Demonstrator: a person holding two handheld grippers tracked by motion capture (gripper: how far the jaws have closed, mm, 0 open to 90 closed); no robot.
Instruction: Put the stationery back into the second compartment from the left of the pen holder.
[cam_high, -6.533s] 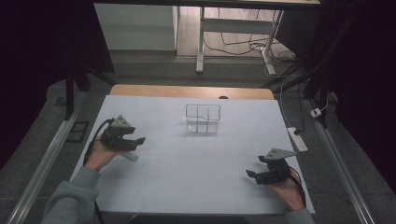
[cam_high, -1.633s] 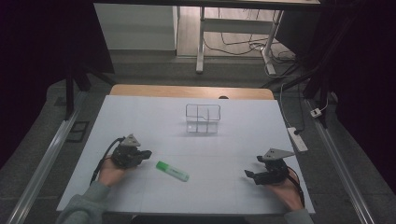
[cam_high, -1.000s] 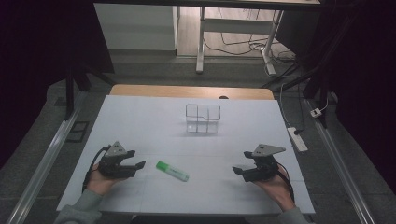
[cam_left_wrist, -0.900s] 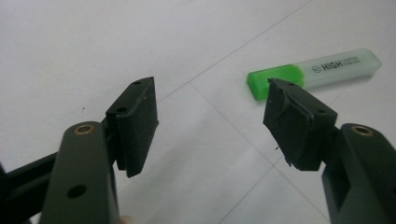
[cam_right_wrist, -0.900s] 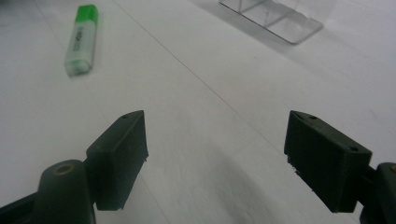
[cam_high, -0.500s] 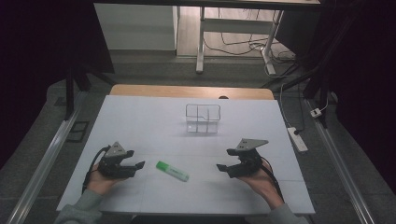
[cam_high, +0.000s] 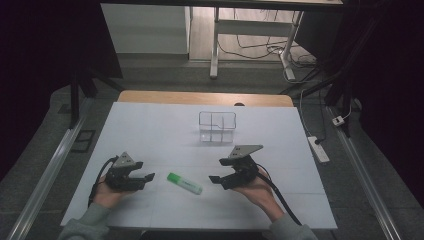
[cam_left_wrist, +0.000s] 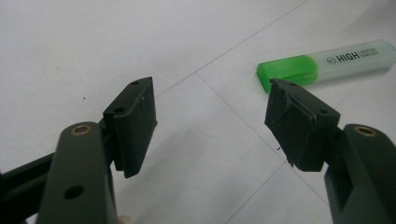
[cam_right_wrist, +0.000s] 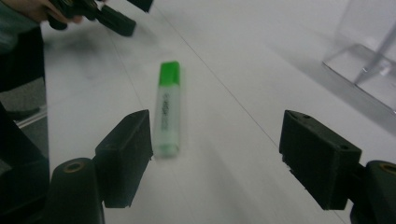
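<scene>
A green highlighter (cam_high: 184, 183) with a pale barrel lies flat on the white table (cam_high: 150, 125), between my two grippers. My left gripper (cam_high: 145, 177) rests just left of it, open, with the green cap (cam_left_wrist: 285, 70) beyond its right fingertip (cam_left_wrist: 299, 121). My right gripper (cam_high: 215, 179) is just right of the highlighter, pointing left at it. Its jaws have just been closing a little but stand open with nothing between them. In the right gripper view (cam_right_wrist: 217, 140) the highlighter (cam_right_wrist: 167, 107) lies ahead, close to the left pad (cam_right_wrist: 126, 149).
A clear plastic organiser with compartments (cam_high: 217, 126) stands at the table's middle back, also seen as the clear organiser (cam_right_wrist: 369, 60) to the right. A wooden edge (cam_high: 200, 97) runs behind the white sheet. A power strip (cam_high: 318, 149) lies off the right side.
My right gripper has moved left across the table, close to the highlighter. My left gripper and the highlighter have stayed where they were.
</scene>
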